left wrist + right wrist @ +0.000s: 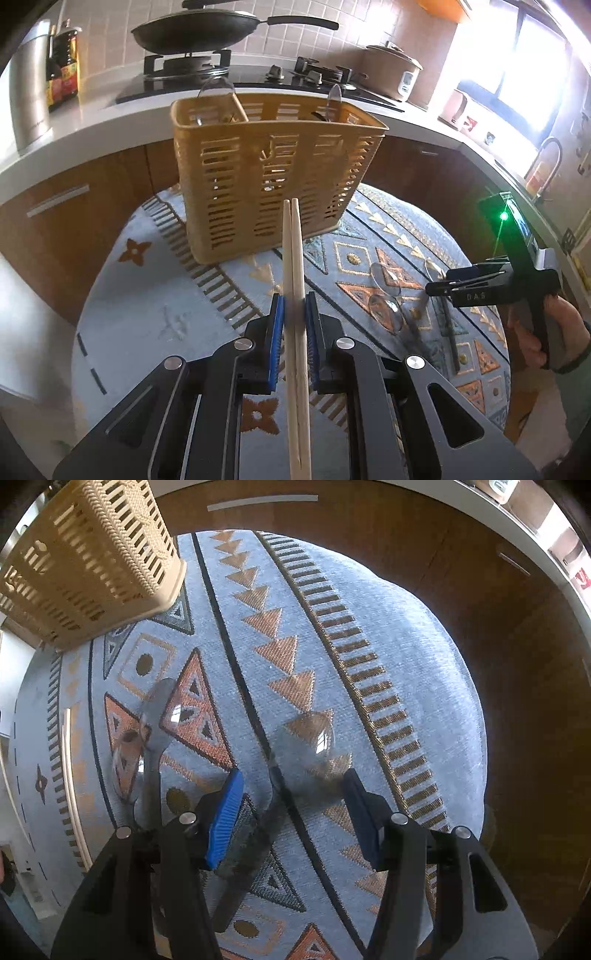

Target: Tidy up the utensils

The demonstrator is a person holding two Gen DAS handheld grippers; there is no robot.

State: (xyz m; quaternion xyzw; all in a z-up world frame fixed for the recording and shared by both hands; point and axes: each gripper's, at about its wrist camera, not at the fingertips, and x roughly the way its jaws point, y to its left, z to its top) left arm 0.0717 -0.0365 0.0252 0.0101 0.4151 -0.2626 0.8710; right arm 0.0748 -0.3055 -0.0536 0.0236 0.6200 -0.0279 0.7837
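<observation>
clear spoon [308, 738] between parted fingers [224, 818]

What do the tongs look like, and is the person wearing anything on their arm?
Both tongs are black with cut-out slots, round silver bolts and ribbed blue pads. The left tongs and right tongs match. Seen from the side, the right tongs carry small letters, a green light on a black block, and the hand shows a dark green cuff.
</observation>
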